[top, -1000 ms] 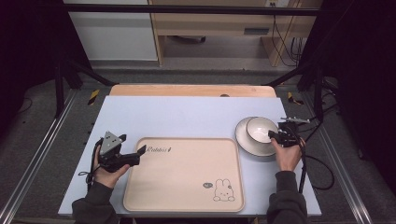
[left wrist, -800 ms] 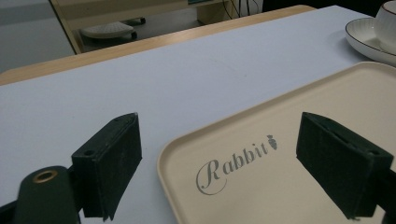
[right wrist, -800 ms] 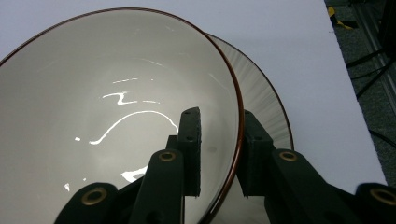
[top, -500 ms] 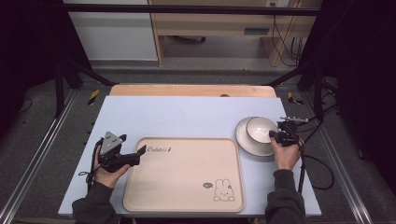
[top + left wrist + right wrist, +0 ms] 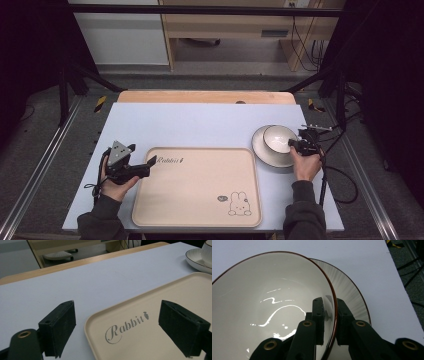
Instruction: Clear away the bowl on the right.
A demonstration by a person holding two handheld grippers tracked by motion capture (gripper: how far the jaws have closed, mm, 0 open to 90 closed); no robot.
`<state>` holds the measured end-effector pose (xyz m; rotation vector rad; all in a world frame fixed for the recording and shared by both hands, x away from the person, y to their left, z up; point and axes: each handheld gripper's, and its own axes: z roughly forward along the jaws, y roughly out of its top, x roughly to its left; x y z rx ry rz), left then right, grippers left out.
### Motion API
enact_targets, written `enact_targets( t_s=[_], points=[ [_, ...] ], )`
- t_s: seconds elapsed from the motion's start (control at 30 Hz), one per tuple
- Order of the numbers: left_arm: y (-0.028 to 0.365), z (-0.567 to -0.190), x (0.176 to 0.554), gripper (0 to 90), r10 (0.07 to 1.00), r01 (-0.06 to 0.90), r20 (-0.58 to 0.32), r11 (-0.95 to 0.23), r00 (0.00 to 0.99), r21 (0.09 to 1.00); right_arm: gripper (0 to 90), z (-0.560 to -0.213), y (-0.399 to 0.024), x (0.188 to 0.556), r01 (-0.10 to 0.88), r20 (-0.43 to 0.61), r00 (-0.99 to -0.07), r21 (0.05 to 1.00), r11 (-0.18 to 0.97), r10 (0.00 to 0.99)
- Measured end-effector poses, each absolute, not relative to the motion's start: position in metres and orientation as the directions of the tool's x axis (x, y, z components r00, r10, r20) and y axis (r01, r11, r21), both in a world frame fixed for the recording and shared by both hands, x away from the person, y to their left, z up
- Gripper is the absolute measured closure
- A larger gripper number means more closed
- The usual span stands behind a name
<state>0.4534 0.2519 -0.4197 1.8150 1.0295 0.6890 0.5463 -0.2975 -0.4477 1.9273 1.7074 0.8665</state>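
One grip made: the right gripper (image 5: 329, 322) has just been closing, and its two black jaws now pinch the near wall of the white glazed ceramic bowl with a thin brown rim (image 5: 269, 302), one jaw inside, one outside
Bowl's place: it sits on the white ribbed saucer with a dark edge (image 5: 265, 152), at the right side of the pale blue table top (image 5: 200, 125), just beside the far right corner of the beige rectangular plastic tray printed with a rabbit and the word Rabbit (image 5: 200, 187)
Lift: not yet begun, as far as I can judge; from the high view the bowl (image 5: 278, 138) looks seated in the saucer
Left gripper: the left gripper (image 5: 145, 167) rests at the tray's far left corner with its jaws spread wide; in the left gripper view one pad (image 5: 60, 327) is outside the rim and the other over the tray floor (image 5: 150, 340), neither pressing on it
Likely remainder: raising the bowl off the saucer and carrying it across, probably onto the tray, whose floor holds nothing so far
Bowl's look: smooth, glossy inside with bright light streaks, empty, deep and rounded, its brown lip unbroken where it shows
Saucer's look: shallow, fine radial ribbing, wider than the bowl
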Motion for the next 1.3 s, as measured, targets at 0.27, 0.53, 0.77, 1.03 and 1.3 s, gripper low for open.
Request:
enact_targets(
  t_s=[0.27,0.53,0.77,1.03,1.3],
  points=[
    [0.251,-0.420,0.453,13.9,0.868,0.359,0.031,-0.238,0.496,0.903,82.0,-0.444,-0.294,0.544,0.707,0.136,0.047,0.696,-0.129,0.990],
    [0.252,-0.419,0.452,13.9,0.867,0.358,0.034,-0.241,0.498,0.902,81.8,-0.438,-0.290,0.540,0.686,0.138,0.035,0.717,-0.124,0.990],
    [0.252,-0.419,0.452,14.0,0.867,0.357,0.034,-0.240,0.498,0.902,81.5,-0.436,-0.289,0.538,0.679,0.145,0.024,0.724,-0.122,0.989],
    [0.252,-0.419,0.452,14.1,0.867,0.358,0.031,-0.237,0.498,0.903,81.4,-0.434,-0.288,0.537,0.681,0.147,0.017,0.722,-0.119,0.989],
    [0.252,-0.418,0.452,14.1,0.867,0.353,0.030,-0.234,0.497,0.906,81.2,-0.432,-0.287,0.536,0.685,0.144,0.007,0.720,-0.109,0.990]
  ],
)
